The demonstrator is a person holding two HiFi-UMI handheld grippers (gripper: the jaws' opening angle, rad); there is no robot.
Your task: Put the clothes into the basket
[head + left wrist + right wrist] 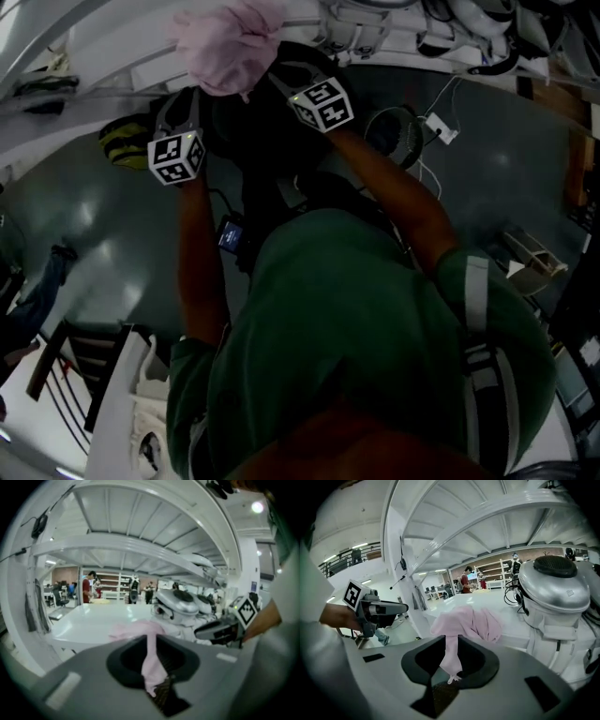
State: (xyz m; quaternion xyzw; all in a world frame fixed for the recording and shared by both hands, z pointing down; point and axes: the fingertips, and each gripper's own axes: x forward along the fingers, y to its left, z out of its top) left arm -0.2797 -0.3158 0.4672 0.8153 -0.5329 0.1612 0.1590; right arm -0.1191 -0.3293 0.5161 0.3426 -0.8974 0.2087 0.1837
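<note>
Out in front of the person (pixel 356 328), the head view shows the left gripper (pixel 197 89) and right gripper (pixel 274 70) raised side by side under a bunched pink garment (pixel 230 42). In the left gripper view, its fingers (pixel 125 662) are clamped on a hanging fold of that cloth, over a white desk (pixel 89 620). The right gripper view shows the same, with fingers (pixel 423 660) pinching a pink strip. This looks like the carrying step. No basket is in sight, so the next move calls for finding it, then releasing both grips above it.
</note>
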